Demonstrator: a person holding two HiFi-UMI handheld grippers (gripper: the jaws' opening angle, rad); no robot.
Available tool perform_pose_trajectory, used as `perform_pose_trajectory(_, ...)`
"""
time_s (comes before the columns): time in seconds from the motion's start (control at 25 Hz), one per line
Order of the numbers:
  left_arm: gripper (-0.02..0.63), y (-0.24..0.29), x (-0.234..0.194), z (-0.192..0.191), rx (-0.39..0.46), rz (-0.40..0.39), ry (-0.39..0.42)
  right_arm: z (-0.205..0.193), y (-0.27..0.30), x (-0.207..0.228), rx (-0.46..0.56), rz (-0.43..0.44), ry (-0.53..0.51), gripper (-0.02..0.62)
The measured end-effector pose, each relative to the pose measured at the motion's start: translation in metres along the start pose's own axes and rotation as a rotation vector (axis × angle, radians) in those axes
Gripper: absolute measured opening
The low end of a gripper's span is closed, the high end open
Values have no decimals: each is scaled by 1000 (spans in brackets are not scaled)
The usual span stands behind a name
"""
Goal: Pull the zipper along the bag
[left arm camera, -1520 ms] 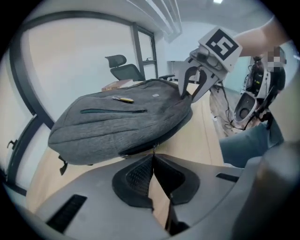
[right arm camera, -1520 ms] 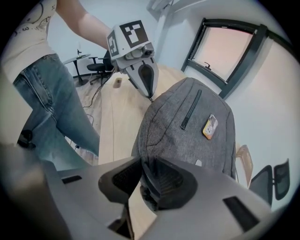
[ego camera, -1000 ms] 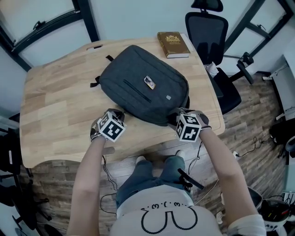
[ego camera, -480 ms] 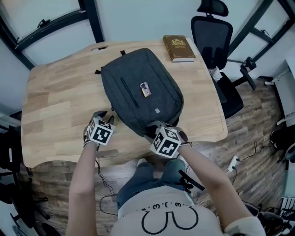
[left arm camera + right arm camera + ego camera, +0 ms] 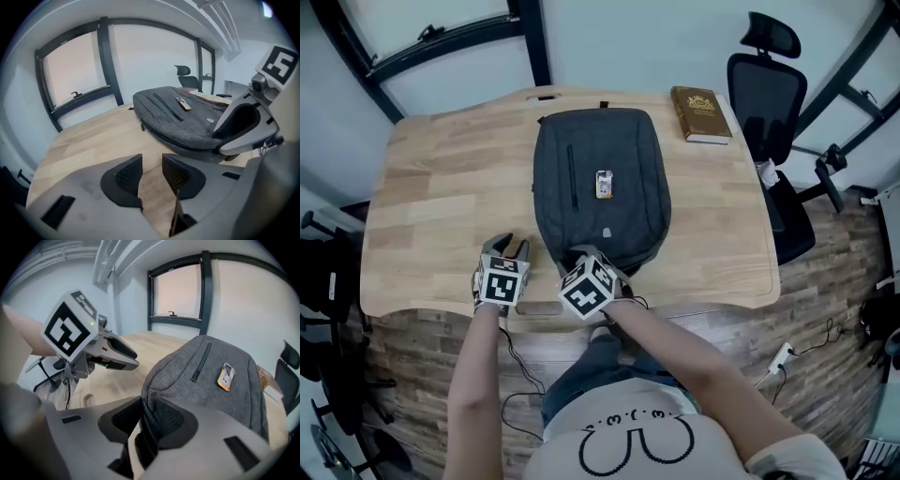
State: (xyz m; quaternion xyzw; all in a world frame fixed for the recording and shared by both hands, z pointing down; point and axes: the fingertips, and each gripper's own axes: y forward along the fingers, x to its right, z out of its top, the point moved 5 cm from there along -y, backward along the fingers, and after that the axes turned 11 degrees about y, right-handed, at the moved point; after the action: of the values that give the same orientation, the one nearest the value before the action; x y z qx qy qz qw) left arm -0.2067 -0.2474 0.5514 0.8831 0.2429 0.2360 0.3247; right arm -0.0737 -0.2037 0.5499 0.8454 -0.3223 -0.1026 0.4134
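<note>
1. Head view — the grey woven backpack lies flat and lengthwise on the pale wooden table. We judge this to be set-up, with no zipper pull taken yet.
2. Left gripper view — our left gripper has just been opening. Its ribbed pads stand half apart over bare wood, empty. Next it must find the pull.
3. Right gripper view — our right gripper pinches a soft fold at the backpack's near end, anchoring it.

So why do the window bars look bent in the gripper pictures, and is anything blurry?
Left gripper view: the wide-angle lens bows the window frame, and the corners go dark. Right gripper view: same bowing and dark corners; the backpack looks sharp. Head view: milder curving at the table edges, even light, no glare.
</note>
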Motion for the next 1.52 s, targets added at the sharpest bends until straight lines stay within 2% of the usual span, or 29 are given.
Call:
perform_pose_trajectory(0.12,124,-14,-4,-3,8,19,-49,6,4,-1,14,37,37,153)
perform_pose_trajectory(0.2,124,-20,-5,-3,32,28,-92,8,-4,-3,40,90,50,158)
perform_pose_trajectory(0.28,124,-24,-3,3,73,31,-122,13,-21,-1,76,151,71,230)
perform_pose_trajectory(0.36,124,-29,-1,15,129,42,-141,21,-44,12,138,171,94,260)
perform_pose_trajectory(0.44,124,-36,1,29,179,68,-155,27,-67,34,217,142,125,311)
perform_pose_trajectory(0.56,124,-54,6,48,255,112,-179,31,-103,71,320,50,217,455)
perform_pose_trajectory(0.6,124,-61,8,53,279,122,-191,31,-116,81,350,24,251,476)
perform_pose_trajectory(0.68,143,-76,13,62,314,122,-215,30,-140,96,406,2,303,487)
perform_pose_trajectory(0.72,179,-84,16,66,325,119,-223,30,-153,101,431,0,314,486)
perform_pose_trajectory(0.8,212,-100,21,75,347,129,-226,29,-178,107,470,-16,298,486)
perform_pose_trajectory(0.96,218,-138,27,97,412,174,-233,32,-226,112,534,-70,241,485)
perform_pose_trajectory(1.0,216,-148,27,102,437,193,-248,33,-240,113,555,-87,238,468)
perform_pose_trajectory(1.04,183,-160,27,107,464,221,-272,33,-254,115,584,-111,241,388)
perform_pose_trajectory(1.12,43,-183,25,115,515,289,-325,33,-285,120,661,-168,259,124)
perform_pose_trajectory(1.16,21,-193,25,119,530,315,-335,33,-298,122,693,-190,269,51)
perform_pose_trajectory(1.52,15,-251,20,159,641,368,-237,36,-372,120,812,-344,190,52)
